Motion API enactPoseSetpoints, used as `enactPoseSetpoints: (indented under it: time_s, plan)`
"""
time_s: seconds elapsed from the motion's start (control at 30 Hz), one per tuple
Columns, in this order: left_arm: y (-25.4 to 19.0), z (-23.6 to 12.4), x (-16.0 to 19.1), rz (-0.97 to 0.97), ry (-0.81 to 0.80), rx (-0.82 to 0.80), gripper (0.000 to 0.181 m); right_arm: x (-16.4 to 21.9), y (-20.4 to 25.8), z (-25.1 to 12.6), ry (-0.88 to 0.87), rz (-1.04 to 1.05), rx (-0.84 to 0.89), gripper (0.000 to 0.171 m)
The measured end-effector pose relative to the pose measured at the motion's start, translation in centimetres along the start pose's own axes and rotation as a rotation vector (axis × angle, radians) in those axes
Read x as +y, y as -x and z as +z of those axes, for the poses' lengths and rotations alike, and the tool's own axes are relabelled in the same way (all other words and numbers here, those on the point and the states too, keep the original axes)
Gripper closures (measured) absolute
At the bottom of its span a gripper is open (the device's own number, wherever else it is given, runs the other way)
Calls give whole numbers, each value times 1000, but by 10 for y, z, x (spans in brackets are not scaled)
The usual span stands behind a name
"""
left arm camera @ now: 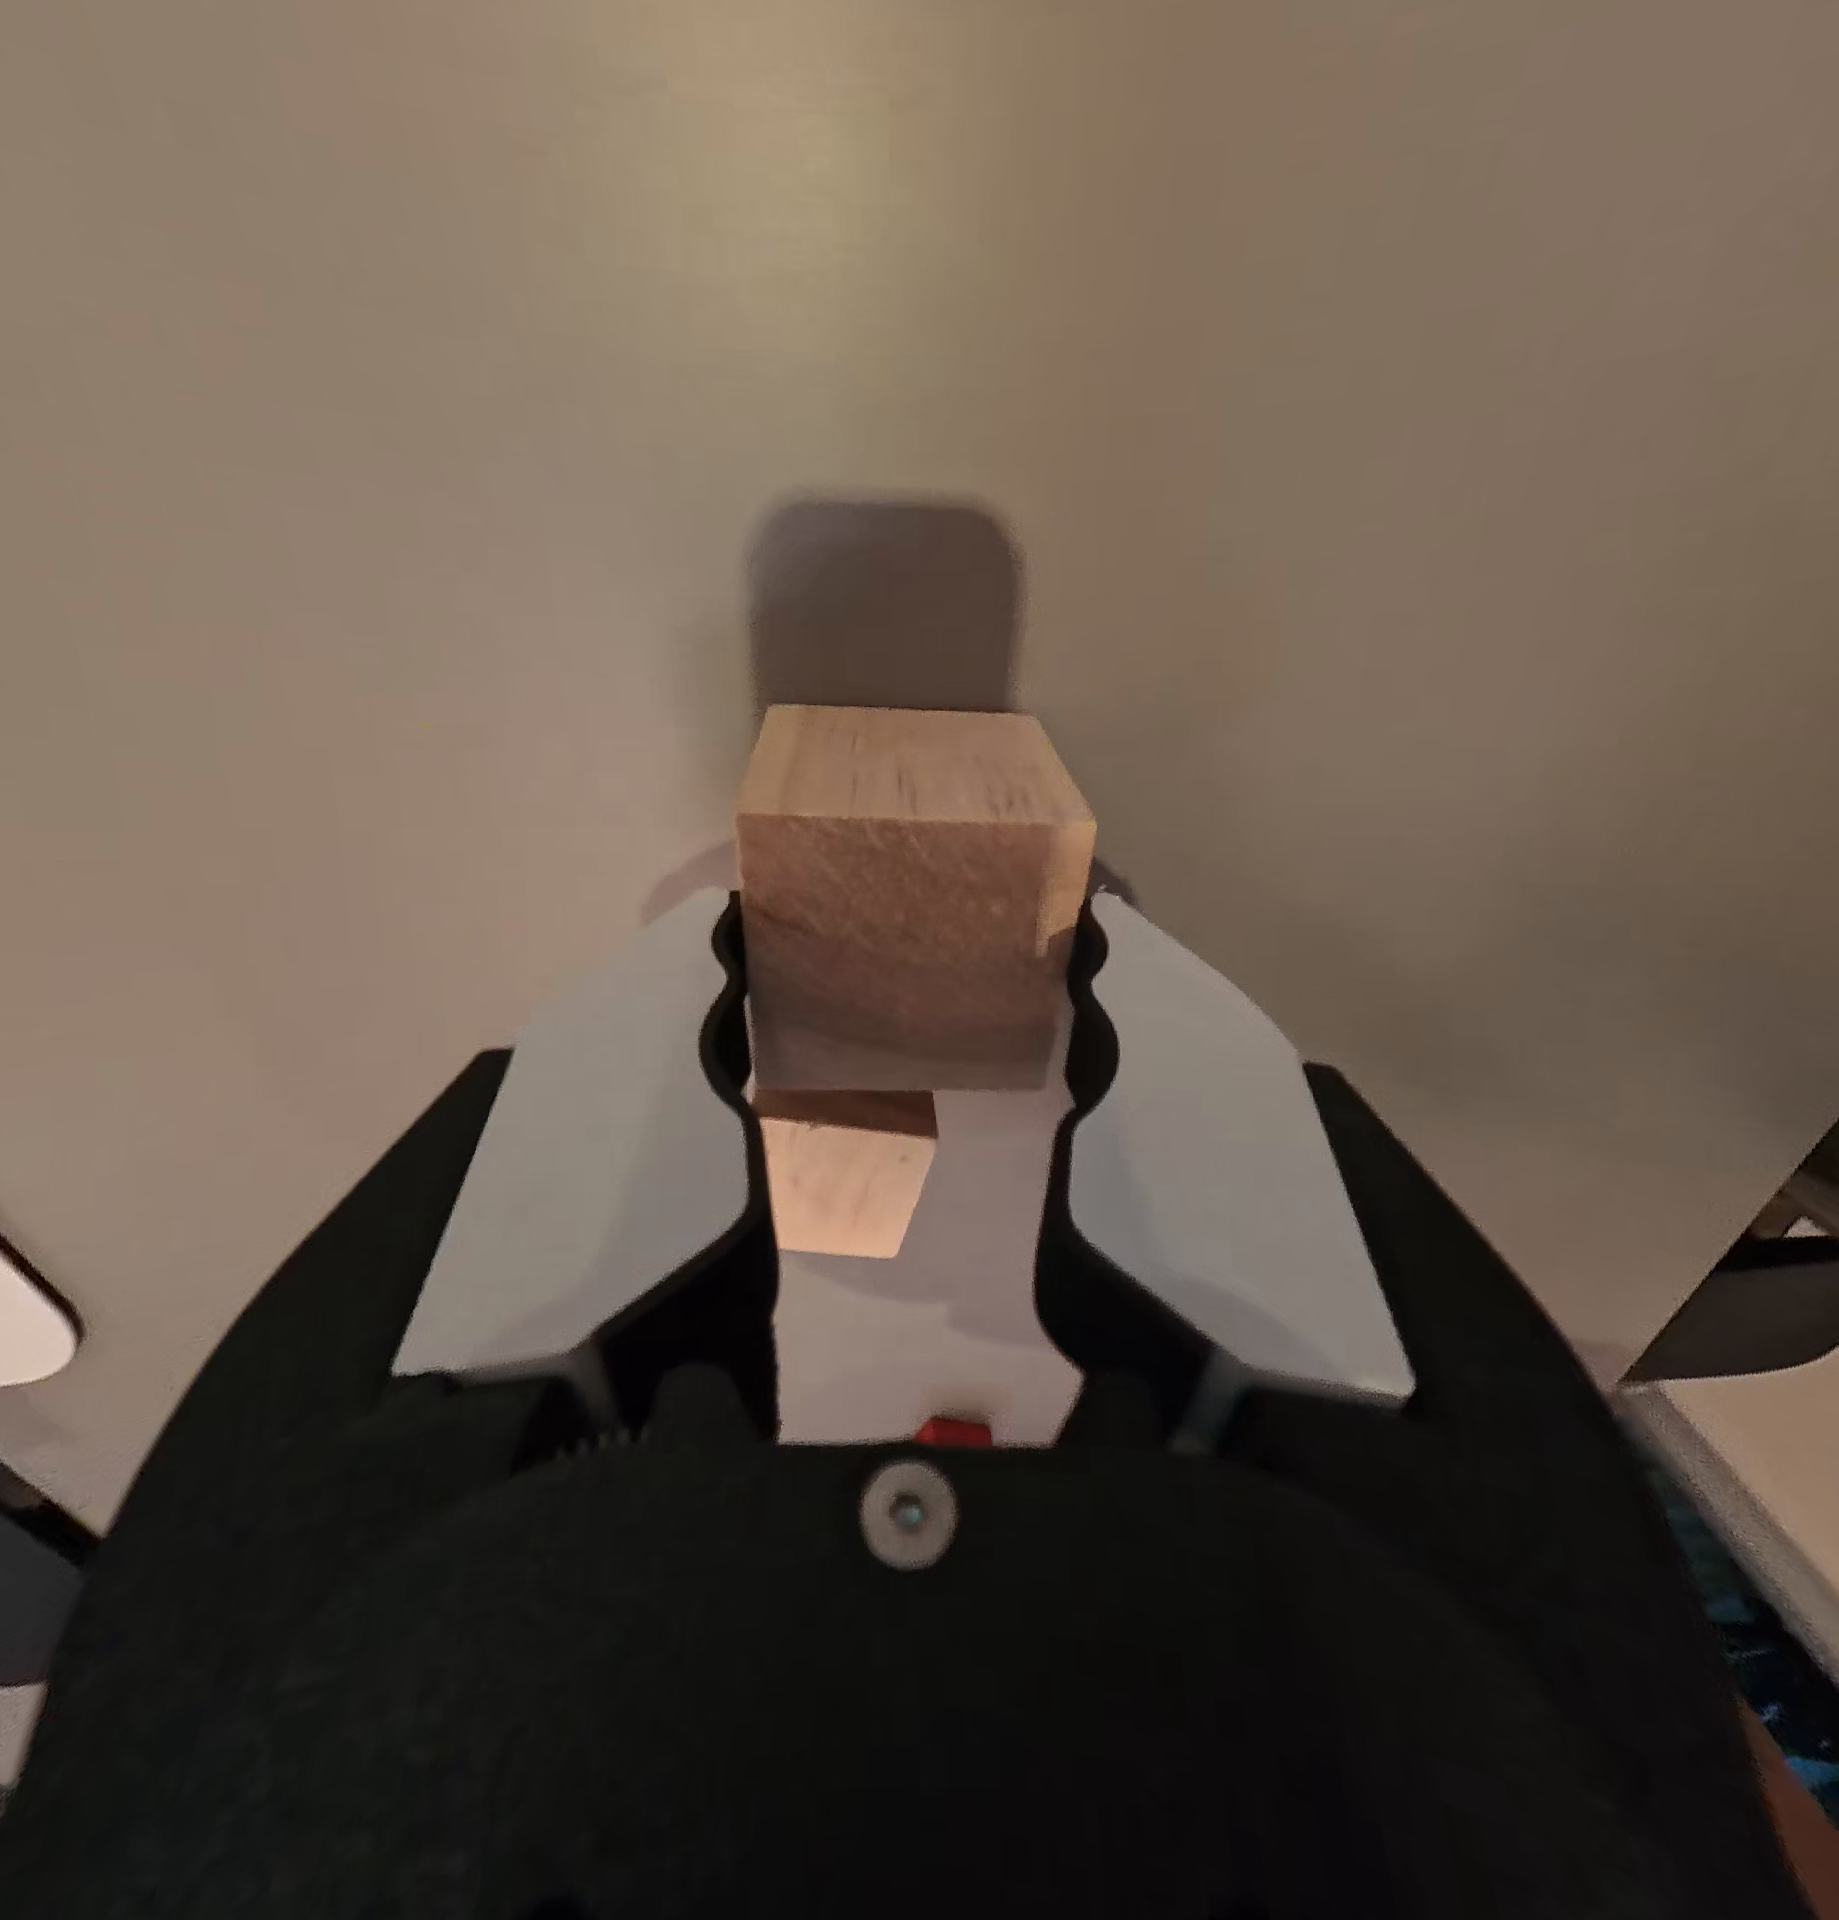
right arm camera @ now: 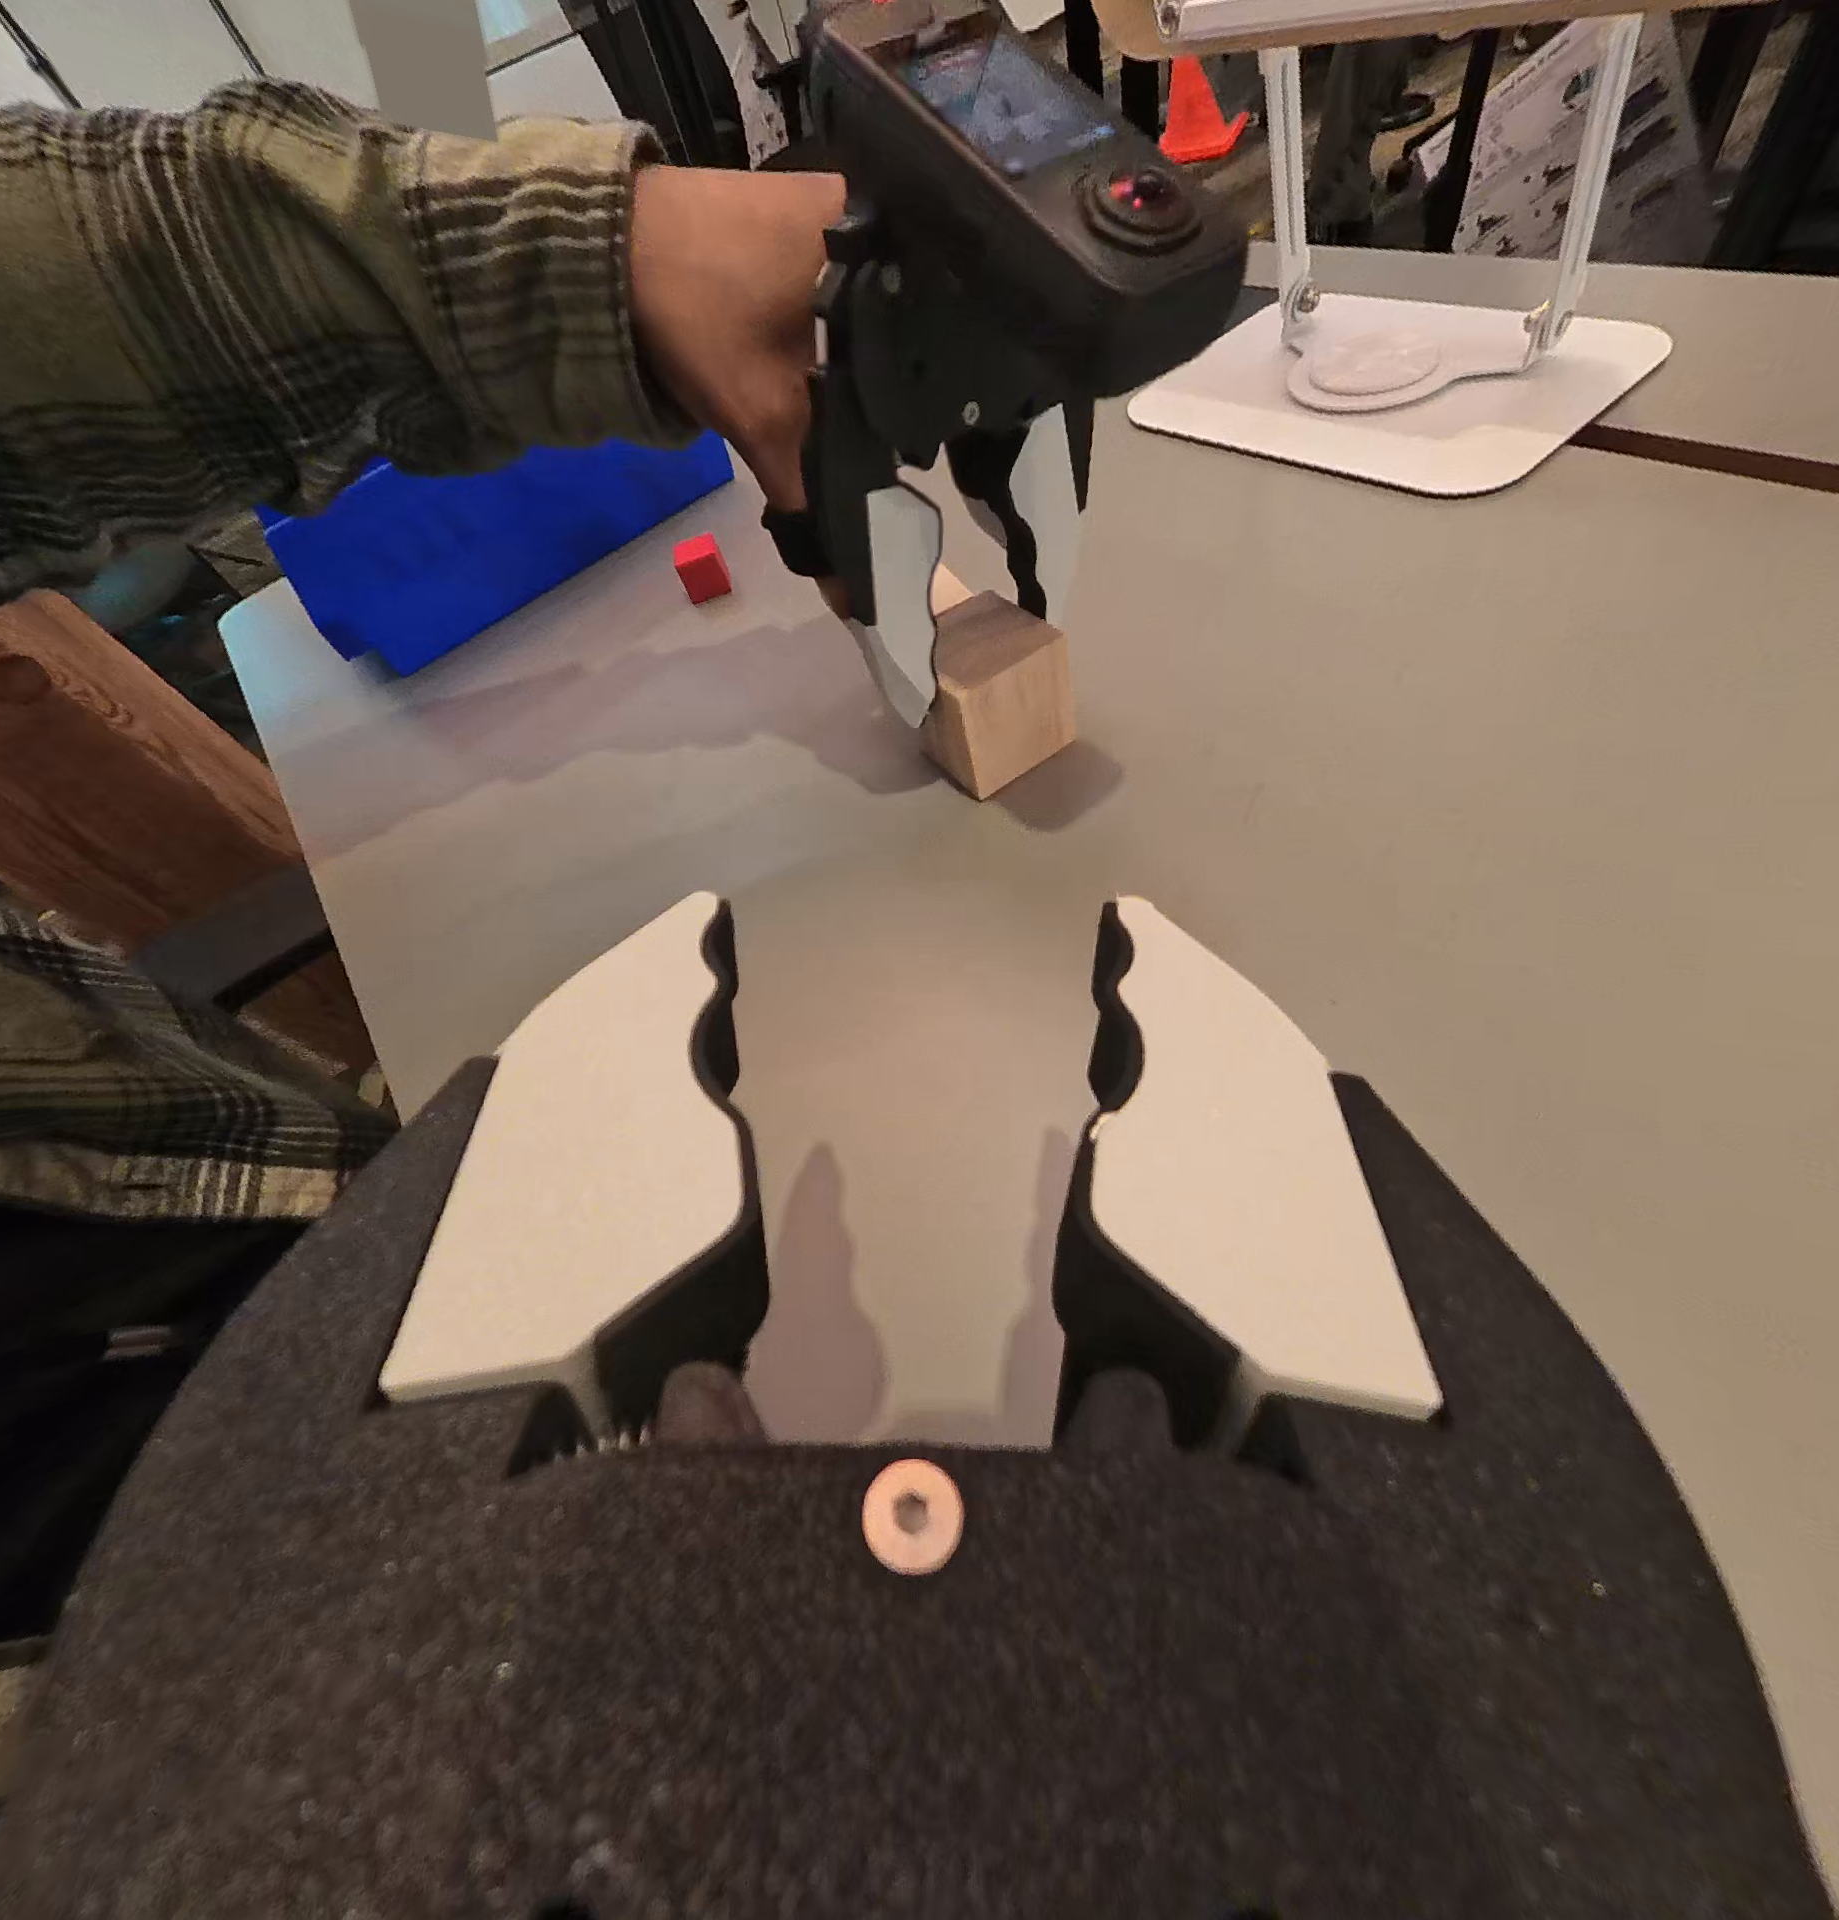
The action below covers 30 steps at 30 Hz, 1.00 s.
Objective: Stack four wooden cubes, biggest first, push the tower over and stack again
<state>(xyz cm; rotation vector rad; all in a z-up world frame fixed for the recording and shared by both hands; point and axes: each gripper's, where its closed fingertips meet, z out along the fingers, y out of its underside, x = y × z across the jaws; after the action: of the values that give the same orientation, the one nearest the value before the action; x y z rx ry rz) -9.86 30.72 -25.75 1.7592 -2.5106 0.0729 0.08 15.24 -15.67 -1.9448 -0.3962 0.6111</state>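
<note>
Pinching the large pale wooden cube [left arm camera: 894,914] between its fingers, your left hand-held gripper [left arm camera: 902,935] keeps it on the grey bench [right arm camera: 1414,831]; your right hand-held gripper [right arm camera: 913,935] is spread, empty, well apart from it.

The left wrist view is dim and warm, slightly soft with motion blur, and the large wooden cube [left arm camera: 899,894] throws a dark, soft-edged shadow onto the table [left arm camera: 375,520] just beyond it, so light comes from the camera's side. The right wrist view is brighter and sharper: there the same cube [right arm camera: 1003,701] casts a short shadow toward the camera, and a pale sheen lies on the table [right arm camera: 1414,831] left of the cube. Both views bow strongly at the edges from the wide lens.
</note>
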Motion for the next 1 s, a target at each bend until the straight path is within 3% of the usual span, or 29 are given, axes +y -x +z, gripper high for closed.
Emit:
enactPoseSetpoints:
  time_s: [0.03,0.43,0.63,0.83,1.0]
  plan:
    - [2,0,-1,-23,-5,0,122,-1,1,0,-3,-2,-4,106]
    - [10,0,0,-96,-11,3,122,-8,6,-3,-26,-15,-14,107]
    - [12,-9,1,-42,-72,-41,97,-8,8,0,-19,-18,-22,104]
    - [11,-27,34,11,-152,-66,80,-5,9,1,-8,-24,-23,101]
    - [20,-18,67,5,-130,-74,78,-10,12,0,-21,-36,-25,102]
